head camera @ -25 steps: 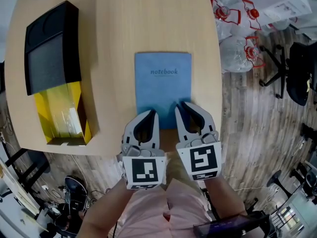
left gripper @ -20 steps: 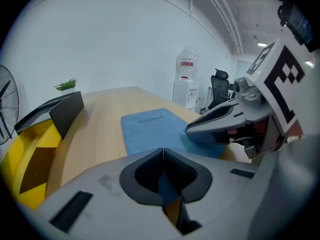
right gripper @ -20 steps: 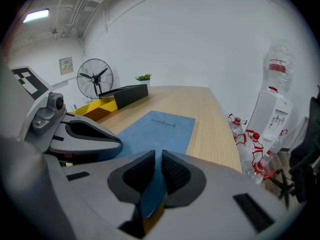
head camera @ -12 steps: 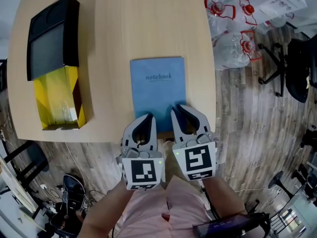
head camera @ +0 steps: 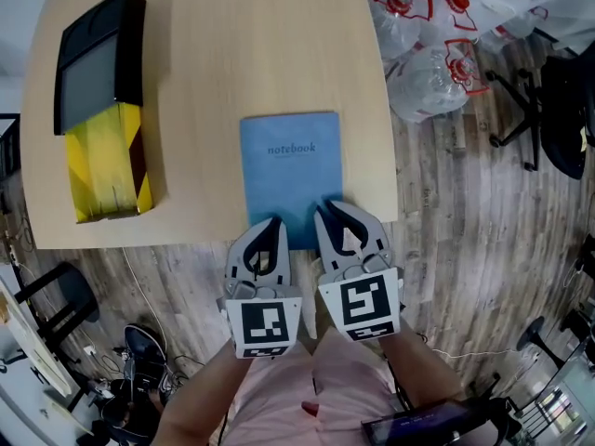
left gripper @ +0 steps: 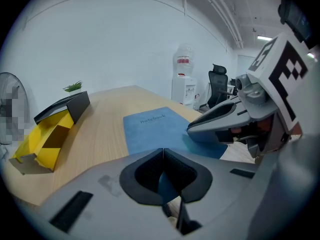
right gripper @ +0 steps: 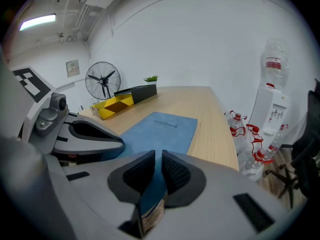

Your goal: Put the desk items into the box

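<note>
Notebook, blue with a printed title on its cover, lies flat on the wooden table at frame centre in the head view. Its near edge projects just past the table's near edge, over the plank floor.

We find both grippers side by side at that near edge.
- **Left gripper**: its jaw tips are closed against each other with nothing between them. In its own view, blue cover shows below the tips.
- **Right gripper**: its jaws are parted by a thin slit only, and blue cover shows through that slit.

We cannot tell whether either gripper's tips touch the cover. In the head view the grippers largely cover the notebook's near edge.

Further off, at the upper left of the head view, the box lies on the table well apart from the notebook. It is yellow with black stripes and has a black part at its far end. We cannot make out its inside from above.

At the upper right, beyond the table's right edge, clear water bottles with red fittings lie on the floor, partly cut off by the frame. Farthest off, in the right gripper view, a fan stands by the wall.
</note>
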Available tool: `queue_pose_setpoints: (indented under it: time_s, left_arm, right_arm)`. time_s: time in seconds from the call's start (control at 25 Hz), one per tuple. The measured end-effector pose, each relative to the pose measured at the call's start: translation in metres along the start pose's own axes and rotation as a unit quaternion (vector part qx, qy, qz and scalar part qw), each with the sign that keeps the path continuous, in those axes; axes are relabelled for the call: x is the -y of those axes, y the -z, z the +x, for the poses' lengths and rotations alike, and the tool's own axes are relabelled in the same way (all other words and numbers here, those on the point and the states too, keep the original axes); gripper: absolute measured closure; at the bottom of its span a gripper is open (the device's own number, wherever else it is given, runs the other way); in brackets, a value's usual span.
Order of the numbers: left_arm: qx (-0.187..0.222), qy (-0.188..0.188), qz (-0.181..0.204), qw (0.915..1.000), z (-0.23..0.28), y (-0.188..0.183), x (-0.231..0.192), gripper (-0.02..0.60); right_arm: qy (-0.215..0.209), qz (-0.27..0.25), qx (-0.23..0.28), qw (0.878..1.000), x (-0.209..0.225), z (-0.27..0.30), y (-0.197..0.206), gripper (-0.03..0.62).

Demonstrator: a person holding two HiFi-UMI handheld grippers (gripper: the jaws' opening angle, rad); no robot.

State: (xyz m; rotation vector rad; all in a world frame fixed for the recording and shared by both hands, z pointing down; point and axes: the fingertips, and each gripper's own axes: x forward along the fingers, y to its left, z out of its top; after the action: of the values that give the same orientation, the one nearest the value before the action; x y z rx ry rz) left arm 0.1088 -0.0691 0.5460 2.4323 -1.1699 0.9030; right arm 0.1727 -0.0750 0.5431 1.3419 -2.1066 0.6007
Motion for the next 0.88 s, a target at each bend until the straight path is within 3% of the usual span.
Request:
queue_pose_setpoints:
  time_s: [0.32, 0.68, 0.88]
  left_arm:
    - [0.004, -0.002, 0.000, 1.0000, -0.010, 0.004, 0.017, 0.566]
    - [0.073, -0.012, 0.002, 0.9973, -0.041, -0.050, 0.023, 0.566]
    - [0.077, -0.007, 0.004, 0.9970, -0.053, -0.059, 0.038, 0.566]
  right_arm:
    - [-0.024, 0.005, 0.019, 1.000, -0.009, -0.012, 0.011, 0.525]
    - [-0.078, 0.068, 0.034, 0.994, -0.006, -0.045, 0.019, 0.413]
    - [-0.127, 0.133, 0.026, 0.983, -0.010, -0.055, 0.040, 0.367]
